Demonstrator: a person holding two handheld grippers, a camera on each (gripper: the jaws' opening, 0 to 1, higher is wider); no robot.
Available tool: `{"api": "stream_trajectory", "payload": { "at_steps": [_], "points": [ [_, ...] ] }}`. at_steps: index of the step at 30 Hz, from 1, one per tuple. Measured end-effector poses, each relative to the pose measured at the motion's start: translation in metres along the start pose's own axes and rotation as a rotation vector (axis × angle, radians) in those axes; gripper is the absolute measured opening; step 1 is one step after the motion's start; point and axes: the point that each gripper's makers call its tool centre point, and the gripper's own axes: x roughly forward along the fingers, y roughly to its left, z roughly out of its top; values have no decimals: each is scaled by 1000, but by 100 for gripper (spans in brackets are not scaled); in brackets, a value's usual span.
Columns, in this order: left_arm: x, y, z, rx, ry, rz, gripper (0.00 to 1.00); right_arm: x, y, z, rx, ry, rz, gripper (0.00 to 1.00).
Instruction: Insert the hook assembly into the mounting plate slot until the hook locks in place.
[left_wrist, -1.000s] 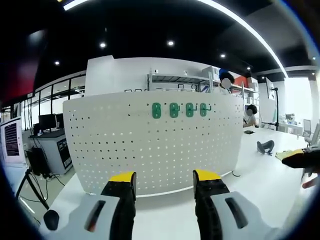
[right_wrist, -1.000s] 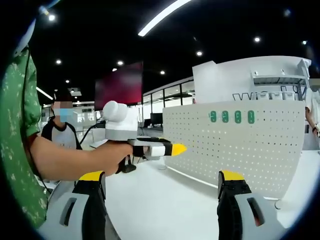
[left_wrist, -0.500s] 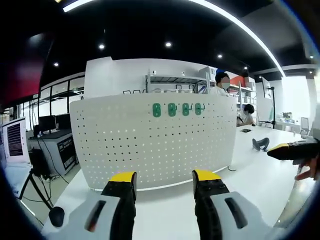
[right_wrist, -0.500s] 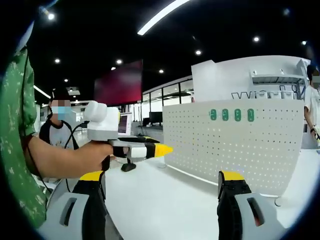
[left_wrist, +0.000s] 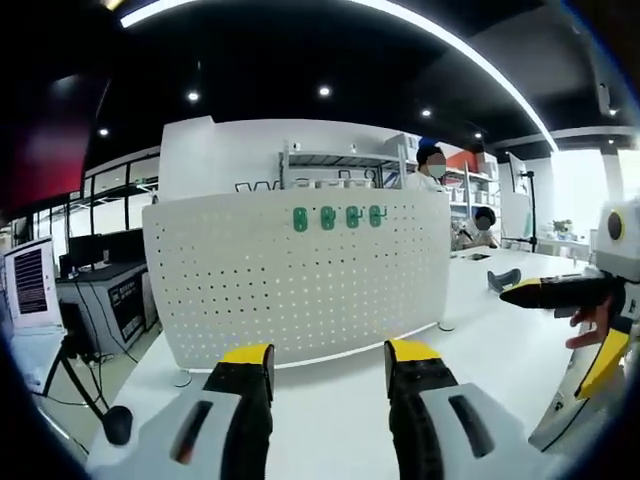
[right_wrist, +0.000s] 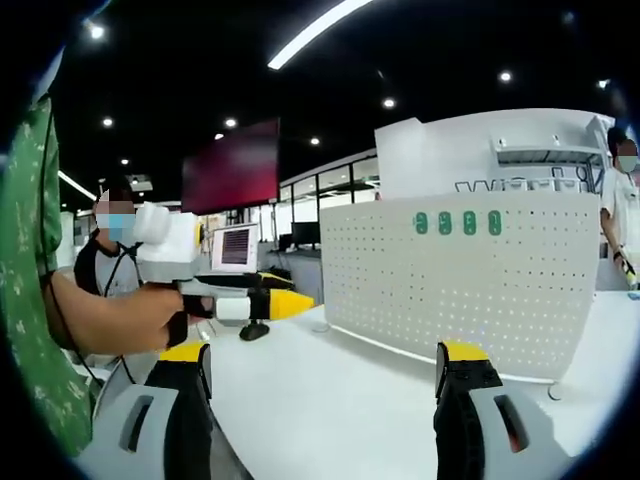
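Note:
A white pegboard mounting plate (left_wrist: 300, 280) stands upright on the white table (left_wrist: 330, 400), with several green hook assemblies (left_wrist: 338, 217) in a row near its top edge. My left gripper (left_wrist: 330, 355) is open and holds nothing, well short of the plate. In the right gripper view the same plate (right_wrist: 480, 290) and green hooks (right_wrist: 455, 222) lie to the right. My right gripper (right_wrist: 322, 355) is wide open and holds nothing. The left gripper (right_wrist: 280, 303), held in a hand, comes in from the left. The right gripper (left_wrist: 520, 293) shows at the right edge of the left gripper view.
A small black stand (left_wrist: 115, 425) sits off the table's left corner, beside a monitor (left_wrist: 22, 282). A dark object (left_wrist: 500, 280) lies on the table right of the plate. People stand behind the plate and at the far left (right_wrist: 110, 260). A red screen (right_wrist: 230, 165) hangs behind.
Both cameras have drawn back a little, so the plate looks smaller. The left gripper sits further left in the right gripper view. The right gripper has come further into the left gripper view.

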Motion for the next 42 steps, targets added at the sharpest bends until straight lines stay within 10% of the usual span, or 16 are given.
{"api": "stream_trajectory", "payload": {
  "at_steps": [16,42],
  "points": [
    [-23,-2,-12,-10,-7,-21,49,-6,-15,-8,13,-9,-80,95],
    [-35,-1,-16,-76,-41,-9,84,-23,-53,3,21,-126,-329,100]
  ]
}}
